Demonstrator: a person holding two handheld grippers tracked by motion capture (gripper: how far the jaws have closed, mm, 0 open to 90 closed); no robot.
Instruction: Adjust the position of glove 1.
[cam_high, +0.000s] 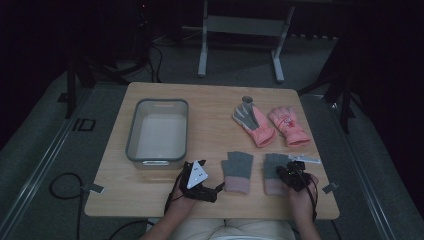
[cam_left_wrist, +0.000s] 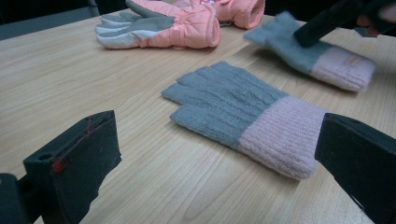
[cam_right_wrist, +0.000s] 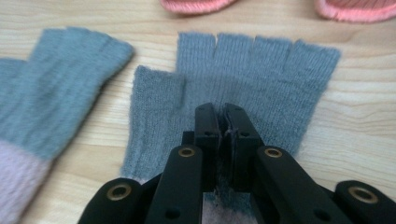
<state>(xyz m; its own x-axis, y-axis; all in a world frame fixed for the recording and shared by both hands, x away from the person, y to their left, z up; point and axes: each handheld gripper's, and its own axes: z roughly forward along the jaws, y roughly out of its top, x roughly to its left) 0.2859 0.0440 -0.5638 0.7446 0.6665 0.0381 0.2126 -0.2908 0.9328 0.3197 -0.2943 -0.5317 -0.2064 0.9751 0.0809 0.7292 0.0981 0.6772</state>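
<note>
Two grey fingerless knit gloves with pink cuffs lie near the table's front edge. The left knit glove (cam_high: 237, 171) (cam_left_wrist: 243, 116) (cam_right_wrist: 51, 93) lies flat, just ahead of my left gripper (cam_high: 214, 190) (cam_left_wrist: 219, 168), whose jaws stand wide open on either side of its pink cuff without touching it. My right gripper (cam_high: 290, 172) (cam_right_wrist: 223, 116) is shut, pinching a fold of the right knit glove (cam_high: 276, 167) (cam_right_wrist: 252, 79) (cam_left_wrist: 317, 56) at its middle. A pair of pink padded gloves (cam_high: 270, 125) (cam_left_wrist: 173, 23) lies farther back on the table.
A grey plastic bin (cam_high: 135, 135) stands on the left half of the wooden table (cam_high: 210, 105). A small grey cylinder (cam_high: 247, 101) sits behind the pink gloves. A metal frame (cam_high: 240, 30) stands on the floor beyond the table.
</note>
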